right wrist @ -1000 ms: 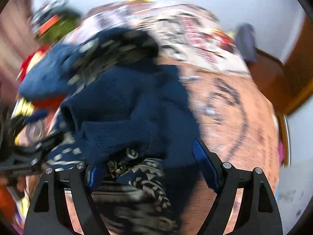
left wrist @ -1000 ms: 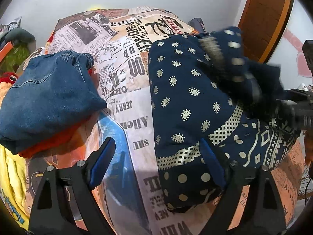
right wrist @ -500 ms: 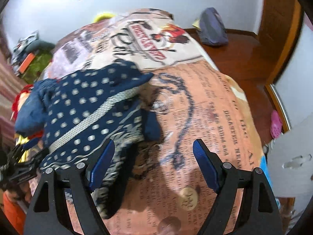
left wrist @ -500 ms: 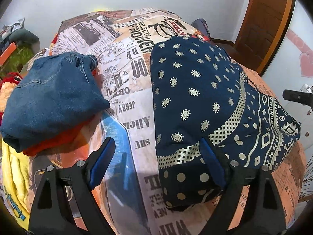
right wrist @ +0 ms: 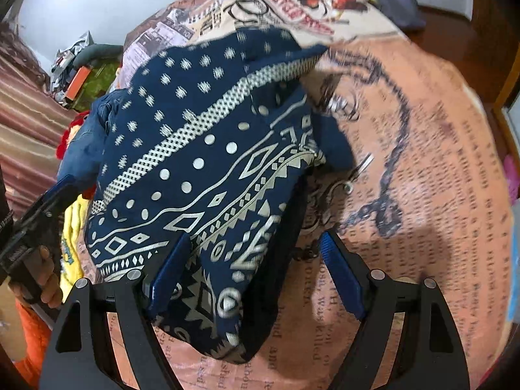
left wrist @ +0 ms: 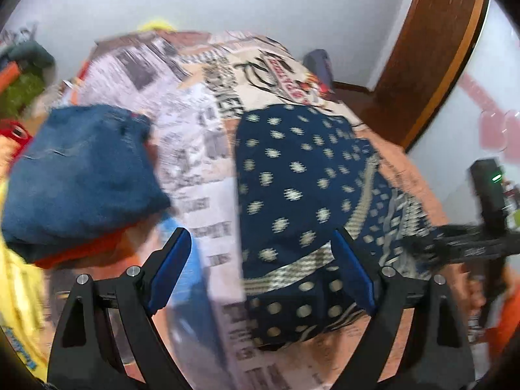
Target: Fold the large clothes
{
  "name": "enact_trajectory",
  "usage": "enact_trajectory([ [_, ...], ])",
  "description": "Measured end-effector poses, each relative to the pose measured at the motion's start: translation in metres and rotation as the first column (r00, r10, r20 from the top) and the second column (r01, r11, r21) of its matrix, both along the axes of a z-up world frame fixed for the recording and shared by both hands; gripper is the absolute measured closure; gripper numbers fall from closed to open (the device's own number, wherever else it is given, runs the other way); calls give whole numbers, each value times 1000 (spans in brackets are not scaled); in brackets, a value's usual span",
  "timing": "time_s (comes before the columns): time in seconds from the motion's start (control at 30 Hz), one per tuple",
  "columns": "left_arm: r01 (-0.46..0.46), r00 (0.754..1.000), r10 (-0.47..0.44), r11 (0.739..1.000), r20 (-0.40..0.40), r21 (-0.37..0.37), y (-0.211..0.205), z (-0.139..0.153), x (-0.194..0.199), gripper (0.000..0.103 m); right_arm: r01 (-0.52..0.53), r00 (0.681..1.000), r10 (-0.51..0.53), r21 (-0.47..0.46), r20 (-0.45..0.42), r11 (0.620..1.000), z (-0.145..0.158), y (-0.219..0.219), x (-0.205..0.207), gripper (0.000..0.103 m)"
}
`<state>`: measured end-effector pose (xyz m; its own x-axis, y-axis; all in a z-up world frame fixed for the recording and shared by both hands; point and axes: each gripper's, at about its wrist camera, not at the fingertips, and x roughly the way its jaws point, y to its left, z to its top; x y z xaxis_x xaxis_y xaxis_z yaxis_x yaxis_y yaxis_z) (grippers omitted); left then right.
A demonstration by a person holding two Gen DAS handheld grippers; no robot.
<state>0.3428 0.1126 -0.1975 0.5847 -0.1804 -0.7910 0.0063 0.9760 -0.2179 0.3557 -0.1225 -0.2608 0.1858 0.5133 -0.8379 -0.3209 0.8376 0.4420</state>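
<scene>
Both hand-held grippers spread wide, right (right wrist: 256, 276) seemingly above navy garment (right wrist: 201, 149) edge.

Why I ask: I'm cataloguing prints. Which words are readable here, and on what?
"Was Killed": on the newspaper-print bedspread, upside down in the right wrist view.
Red banner lettering on the bedspread: too blurred.
Blue print on the yellow garment: too small.
Navy patterned garment: no words.

Both wrist cameras looked steeply down from close above the bed with the newspaper-print cover (left wrist: 208, 149). The left view sat over the left edge of the folded navy blue patterned garment (left wrist: 292, 188), the right view over its right edge; both shared that garment (right wrist: 201, 162).
</scene>
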Motion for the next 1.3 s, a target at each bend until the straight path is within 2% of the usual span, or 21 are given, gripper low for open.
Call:
enact_trajectory([
  [0.17,8,991,-31,985,-131,-172,9,-30,34,15,12,995,0,123,-98,992,-15,-3,19,23],
  [0.3,5,977,-71,952,-203,-305,14,-54,57,15,10,986,24,202,-165,979,-29,1,32,23],
  [0.5,23,964,-122,924,-238,-381,14,-71,75,7,-55,982,102,273,-162,961,-29,17,37,21],
  [0.57,7,953,-139,898,-268,-440,17,-82,82,7,-60,980,111,284,-168,957,-28,20,43,21],
  [0.63,-22,943,-153,859,-296,-511,20,-94,86,7,-61,979,116,305,-168,950,-28,22,45,22],
  [0.7,-37,943,-153,834,-295,-550,23,-98,86,7,-50,977,113,317,-183,947,-28,24,46,24],
  [0.8,-17,949,-152,849,-275,-529,22,-92,82,18,-44,974,114,331,-196,943,-27,22,43,39],
  [0.83,-11,953,-149,854,-265,-519,22,-88,79,25,-42,974,113,333,-197,942,-24,23,41,48],
  [0.87,-7,955,-147,857,-257,-516,23,-84,77,31,-41,976,108,327,-190,944,-19,23,38,51],
  [0.93,1,962,-140,862,-235,-507,28,-72,71,38,-49,980,108,326,-165,944,-8,30,36,71],
  [1.0,14,970,-131,871,-204,-491,33,-57,68,43,-63,983,117,338,-142,939,3,33,33,79],
  [1.13,56,987,-118,890,-110,-453,43,-16,56,48,-121,988,144,316,-49,941,43,56,21,80],
  [1.3,83,997,-79,916,27,-392,75,43,41,49,-176,984,171,329,42,928,83,76,13,80],
])
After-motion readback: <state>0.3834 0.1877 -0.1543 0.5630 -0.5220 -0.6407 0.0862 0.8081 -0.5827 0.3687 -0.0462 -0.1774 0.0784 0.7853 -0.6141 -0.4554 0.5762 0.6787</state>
